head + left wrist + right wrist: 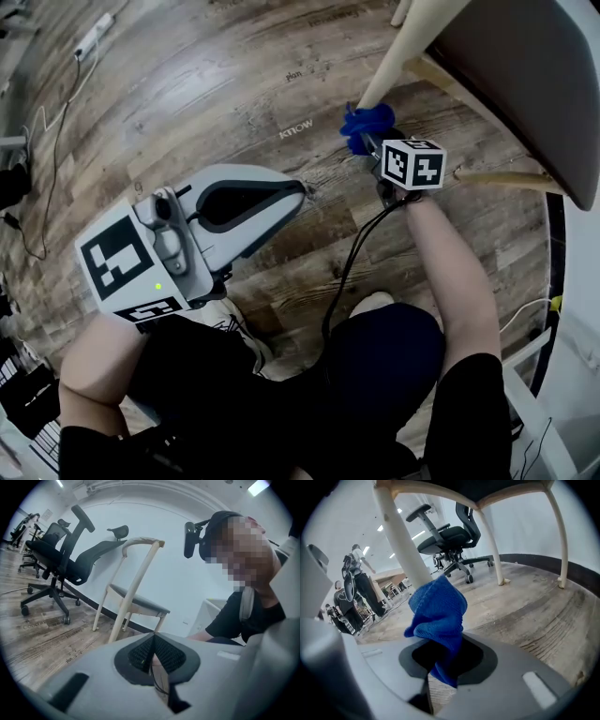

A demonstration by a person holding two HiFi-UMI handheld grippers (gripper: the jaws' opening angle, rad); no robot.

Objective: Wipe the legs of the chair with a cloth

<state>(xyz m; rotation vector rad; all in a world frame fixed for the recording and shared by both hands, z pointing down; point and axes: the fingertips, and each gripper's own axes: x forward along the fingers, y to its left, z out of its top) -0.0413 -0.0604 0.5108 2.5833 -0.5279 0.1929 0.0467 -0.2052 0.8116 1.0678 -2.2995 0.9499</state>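
So the right gripper (440, 660) is clamping a blue cloth (438, 613) between its jaws. Most of the fabric is bunching up above them and a little tail is hanging out below. The cloth is sitting right against the front leg (400, 541) of the chair (525, 84), low down on the leg, and the two are looking like they're touching. In the head view the pale wooden leg is slanting down from under the grey seat, and the cloth is pressing against its lower stretch, close to the wood floor (206, 84). The person's right arm (459, 281) is reaching out to that spot, and a black cable (349, 267) is trailing back from the gripper toward the body.

The left gripper (153, 656) isn't touching the chair at all. Its jaws are sitting closed together with nothing between them, and it's hovering well apart from the leg, close to the person's body at the left of the head view. Its camera is pointing up across the room, catching the chair from the side and a black office chair (58, 557) standing beyond it. In the right gripper view two more chair legs are showing farther back, feet resting on the floor.
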